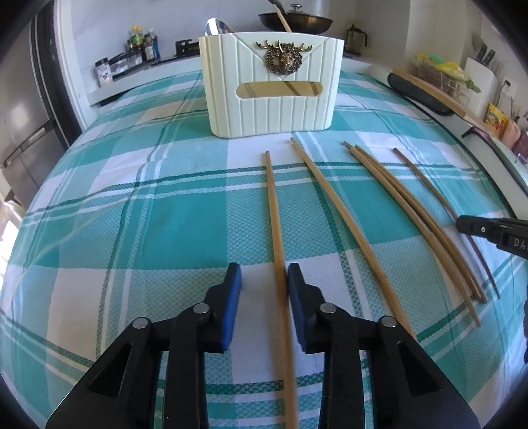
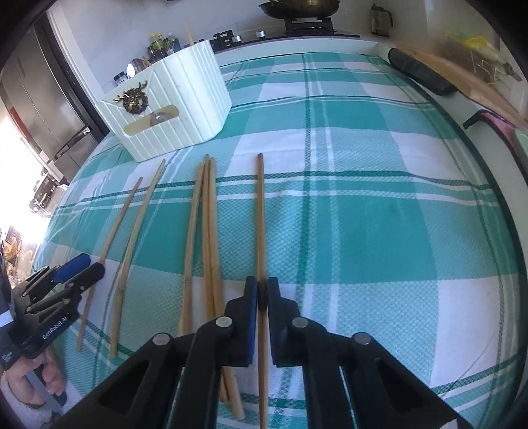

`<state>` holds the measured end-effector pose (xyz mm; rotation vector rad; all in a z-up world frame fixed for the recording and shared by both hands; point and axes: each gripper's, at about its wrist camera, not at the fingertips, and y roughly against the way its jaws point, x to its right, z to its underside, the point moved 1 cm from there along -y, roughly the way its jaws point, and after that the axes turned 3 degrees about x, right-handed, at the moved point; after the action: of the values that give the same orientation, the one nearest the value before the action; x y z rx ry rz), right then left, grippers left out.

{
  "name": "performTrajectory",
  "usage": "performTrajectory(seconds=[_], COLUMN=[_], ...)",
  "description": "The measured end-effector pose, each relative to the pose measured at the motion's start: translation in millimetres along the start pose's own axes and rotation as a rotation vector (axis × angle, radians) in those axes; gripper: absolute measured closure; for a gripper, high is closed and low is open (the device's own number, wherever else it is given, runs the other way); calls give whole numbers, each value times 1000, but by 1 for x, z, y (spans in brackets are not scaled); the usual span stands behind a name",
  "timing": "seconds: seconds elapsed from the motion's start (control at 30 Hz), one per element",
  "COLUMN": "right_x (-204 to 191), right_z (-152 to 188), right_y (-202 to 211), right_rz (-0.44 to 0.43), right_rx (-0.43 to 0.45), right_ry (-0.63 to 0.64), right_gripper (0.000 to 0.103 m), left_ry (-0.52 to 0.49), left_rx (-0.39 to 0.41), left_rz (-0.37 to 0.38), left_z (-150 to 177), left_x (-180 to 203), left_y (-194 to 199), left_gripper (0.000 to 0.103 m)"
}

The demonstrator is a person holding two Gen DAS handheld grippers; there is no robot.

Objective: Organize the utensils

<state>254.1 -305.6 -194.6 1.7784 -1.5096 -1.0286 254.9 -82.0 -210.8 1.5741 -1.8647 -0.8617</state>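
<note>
Far left, the white caddy [image 1: 270, 89] sits on the checked cloth [image 1: 132, 214], a spoon [image 1: 214, 27] already poking out of it. Nearer, the left gripper [image 1: 264, 280] straddles the leftmost chopstick [image 1: 274, 211], jaws part-open, the right pad touching the stick, no squeeze yet by the look of it. Next along lie one loose stick [image 1: 333, 201] and a bundle of three [image 1: 409, 204]. Far right, the right gripper [image 2: 262, 290] is pinched tight on the last chopstick [image 2: 260, 211], which looks to rest on the cloth. Pick-up step, I'd say: left must close, then both lift and carry to the caddy.
</note>
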Motion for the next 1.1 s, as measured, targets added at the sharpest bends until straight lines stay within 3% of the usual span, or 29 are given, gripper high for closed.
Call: performTrajectory(seconds=[0.1, 0.3, 0.47, 0.53, 0.57, 0.6, 0.67, 0.93, 1.1], right_x=[15, 37, 40, 42, 43, 44, 46, 58, 64], right_z=[1, 20, 39, 43, 45, 46, 47, 52, 51], right_y=[7, 26, 40, 46, 47, 48, 50, 44, 42], right_rz=[84, 177, 184, 192, 192, 191, 202, 192, 174], right_rx=[18, 38, 73, 100, 102, 104, 117, 126, 125], right_ry=[18, 58, 112, 130, 137, 142, 156, 117, 88], right_gripper=[97, 97, 96, 91, 75, 57, 51, 49, 42], left_ry=[8, 22, 65, 71, 60, 44, 12, -9, -16], left_rx=[0, 0, -10, -19, -21, -24, -30, -38, -57], left_rz=[-13, -71, -73, -58, -46, -37, -28, -24, -12], left_z=[1, 8, 15, 16, 16, 16, 16, 13, 12], left_x=[-9, -43, -75, -83, -84, -84, -83, -83, -89], left_y=[2, 8, 14, 14, 14, 14, 13, 4, 0], left_gripper=[91, 93, 91, 83, 70, 50, 33, 19, 10])
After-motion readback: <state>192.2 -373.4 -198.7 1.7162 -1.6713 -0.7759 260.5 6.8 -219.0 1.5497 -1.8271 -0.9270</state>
